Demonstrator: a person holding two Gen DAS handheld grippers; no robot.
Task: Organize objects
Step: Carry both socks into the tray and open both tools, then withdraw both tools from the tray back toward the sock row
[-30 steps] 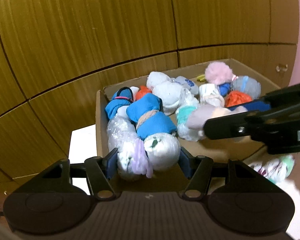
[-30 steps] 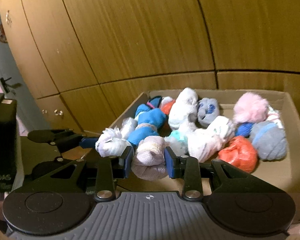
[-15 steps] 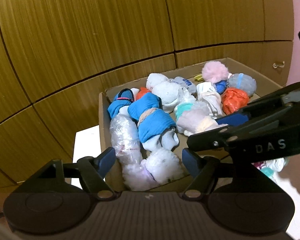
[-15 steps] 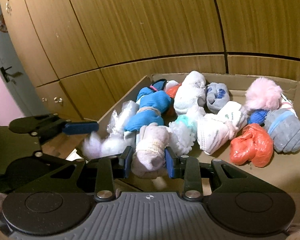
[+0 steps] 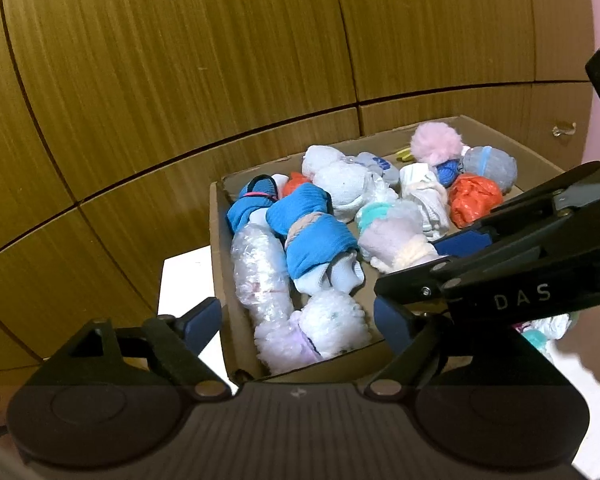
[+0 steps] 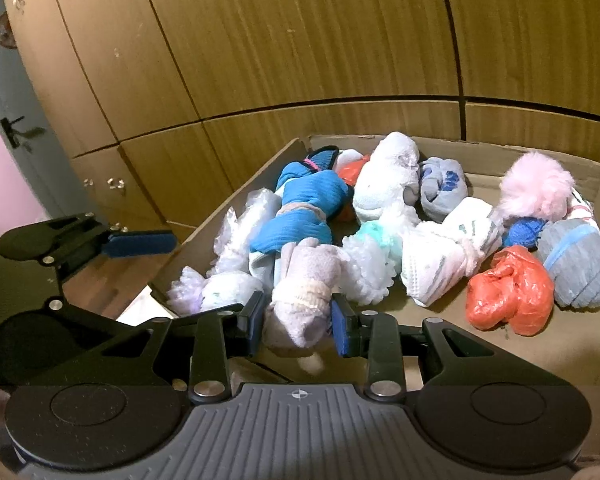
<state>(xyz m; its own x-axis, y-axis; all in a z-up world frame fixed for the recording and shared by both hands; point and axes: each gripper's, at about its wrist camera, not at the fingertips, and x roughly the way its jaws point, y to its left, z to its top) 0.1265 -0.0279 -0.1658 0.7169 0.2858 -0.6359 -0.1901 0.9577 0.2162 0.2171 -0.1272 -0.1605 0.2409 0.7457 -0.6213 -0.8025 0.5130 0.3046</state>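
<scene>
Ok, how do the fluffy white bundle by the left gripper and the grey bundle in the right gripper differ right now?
Held: the fluffy white bundle lies free in the cardboard box; the left gripper has just been opening its jaws, now clear of it. The grey bundle is clamped in the right gripper.
Look: the white one is fuzzy with a lilac part; the grey one is smooth, banded in cream.
Both are rolled bundles at the box's near end.

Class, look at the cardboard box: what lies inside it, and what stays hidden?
The cardboard box holds rolled sock bundles: a blue one, an orange one, a fluffy pink one, several whitish. Whatever lies beneath the pile is covered.
</scene>
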